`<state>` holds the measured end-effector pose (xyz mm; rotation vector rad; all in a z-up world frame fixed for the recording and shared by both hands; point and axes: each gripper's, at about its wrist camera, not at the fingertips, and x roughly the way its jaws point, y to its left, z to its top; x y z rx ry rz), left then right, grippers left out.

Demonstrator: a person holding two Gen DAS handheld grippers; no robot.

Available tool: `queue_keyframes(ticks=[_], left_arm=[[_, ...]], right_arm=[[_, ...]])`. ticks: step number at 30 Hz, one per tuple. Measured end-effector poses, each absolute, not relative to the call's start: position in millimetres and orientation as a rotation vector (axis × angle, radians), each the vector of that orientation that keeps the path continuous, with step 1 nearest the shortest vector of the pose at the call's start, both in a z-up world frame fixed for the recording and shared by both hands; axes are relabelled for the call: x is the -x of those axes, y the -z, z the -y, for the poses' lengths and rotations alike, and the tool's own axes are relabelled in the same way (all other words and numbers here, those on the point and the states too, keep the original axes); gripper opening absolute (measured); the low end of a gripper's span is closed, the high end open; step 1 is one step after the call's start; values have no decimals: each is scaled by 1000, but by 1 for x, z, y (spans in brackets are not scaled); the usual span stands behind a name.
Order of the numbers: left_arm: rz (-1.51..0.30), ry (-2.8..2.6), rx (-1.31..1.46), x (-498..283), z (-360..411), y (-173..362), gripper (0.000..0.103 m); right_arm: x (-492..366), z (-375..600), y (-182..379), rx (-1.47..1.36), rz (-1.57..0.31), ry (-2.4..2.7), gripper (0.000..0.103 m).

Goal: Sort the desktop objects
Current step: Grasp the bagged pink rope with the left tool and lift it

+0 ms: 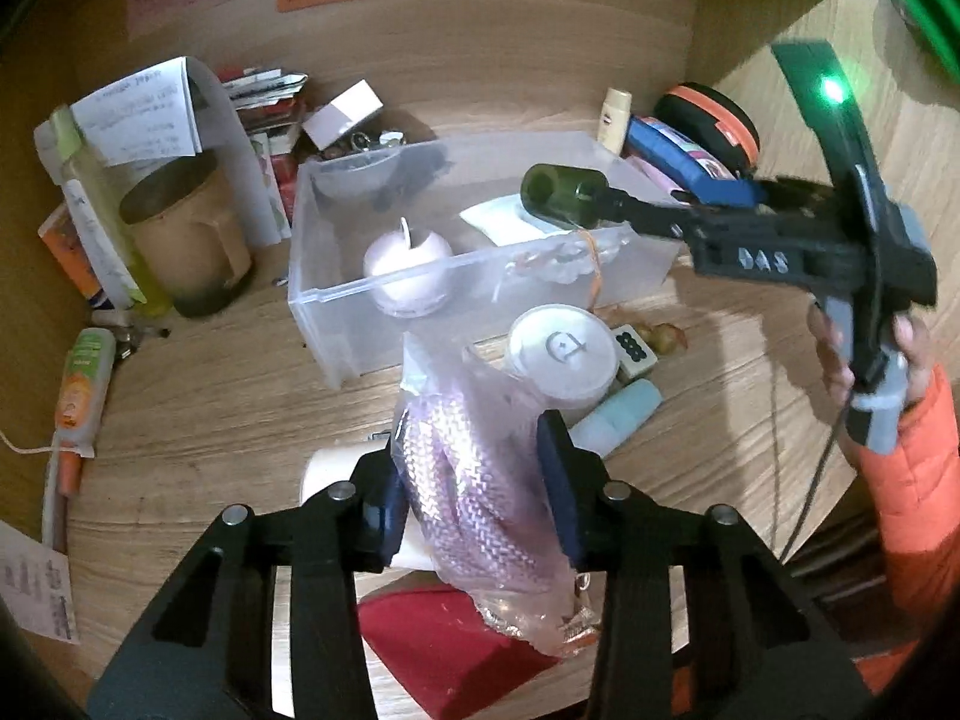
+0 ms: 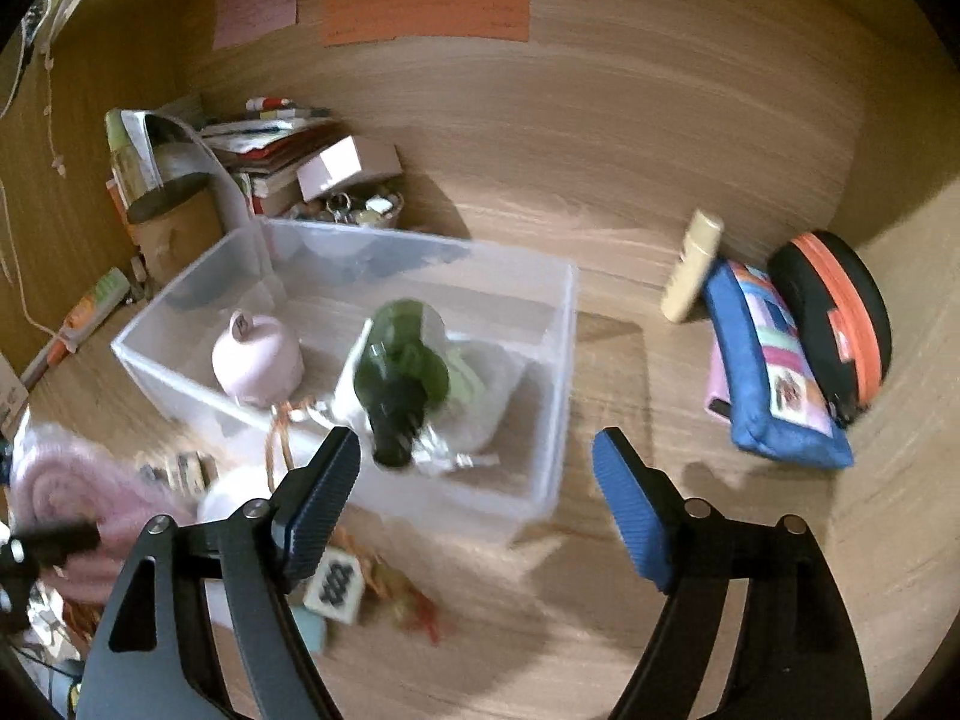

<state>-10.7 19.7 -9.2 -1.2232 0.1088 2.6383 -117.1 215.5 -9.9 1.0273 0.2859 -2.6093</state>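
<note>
left gripper clamped on bagged rope, right gripper open over the bin

far left in the left wrist view: a tan mug (image 1: 186, 240) and curled papers, an orange-labelled tube (image 1: 81, 384) flat on the wooden desk (image 1: 210, 414). next, the left gripper (image 1: 474, 480), pitched steeply down at the desk, pads pressed on both sides of a clear bag of pink braided rope (image 1: 474, 480), gripped tight. under it a red box (image 1: 444, 642); just beyond, a white round container (image 1: 561, 357), a white tile with dark dots (image 1: 630, 348) and a pale blue tube (image 1: 621, 414). further back the clear plastic bin (image 1: 336, 312), holding a pink apple-shaped pot (image 1: 408, 270). right of centre the right gripper (image 1: 612, 207), seen from the side, reaching in over the bin with a green glass bottle (image 1: 564, 195) at its tip; grip impossible to judge here. far right, a hand (image 1: 864, 354) in an orange sleeve around the handle.

only in the right wrist view: left gripper and pink bundle (image 2: 72, 498) blurred at the left edge; right gripper (image 2: 474, 462) angled down, jaws spread wide and empty, nothing between the blue pads. bottle (image 2: 402, 372) inside the bin (image 2: 558, 372), neck toward the camera, on white packets, clear of the pads. pink pot (image 2: 258, 360) to its left. outside the bin to the right: a cream tube (image 2: 690, 270), a blue patchwork pouch (image 2: 774, 372), a black and orange round case (image 2: 834, 312) against the wall.
</note>
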Motion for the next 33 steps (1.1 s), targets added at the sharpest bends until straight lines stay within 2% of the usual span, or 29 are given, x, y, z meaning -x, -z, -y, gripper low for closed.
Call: queue_keyframes(ticks=[15,24,33], left_arm=[[25,-2652,1243,17,-9,1,29],[-62,-2751,1038,5,-15,-46,27],[-7,-2793,968,23,-5,-73,27]], right_arm=[[99,-234,33,-1100,-287,2570,77],[85,-231,37,-1116,-261,2531,77],[66,-205,35,-1070,-304,2468,77]])
